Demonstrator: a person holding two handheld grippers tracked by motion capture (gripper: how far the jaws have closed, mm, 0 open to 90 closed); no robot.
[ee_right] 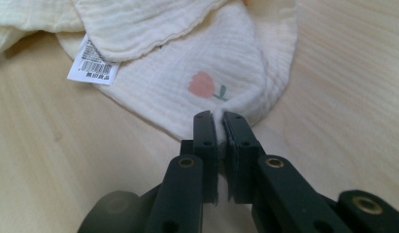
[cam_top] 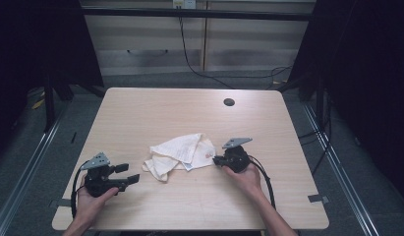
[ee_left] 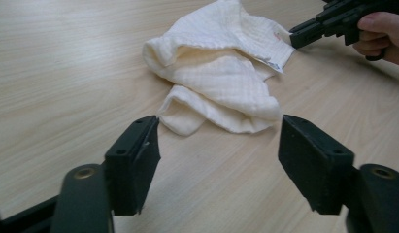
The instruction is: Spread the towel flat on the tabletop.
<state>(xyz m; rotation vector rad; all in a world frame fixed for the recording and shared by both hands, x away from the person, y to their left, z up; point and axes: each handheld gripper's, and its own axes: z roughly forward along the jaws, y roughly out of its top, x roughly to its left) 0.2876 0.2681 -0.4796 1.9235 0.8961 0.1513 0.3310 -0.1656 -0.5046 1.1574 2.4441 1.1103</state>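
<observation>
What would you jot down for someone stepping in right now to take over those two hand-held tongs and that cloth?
Right tongs: shut on the near edge of the cream cloth, pinching a fold just below its pink flower print.
Left tongs: open, holding nothing, resting low over the table and aimed at the cloth's other end, not touching it.
Cloth: crumpled in a heap mid-table, partly folded over itself, white barcode label showing.
Done: one edge gripped.
Left: probably take a second edge with the left tongs, then spread or fold the cloth.
</observation>
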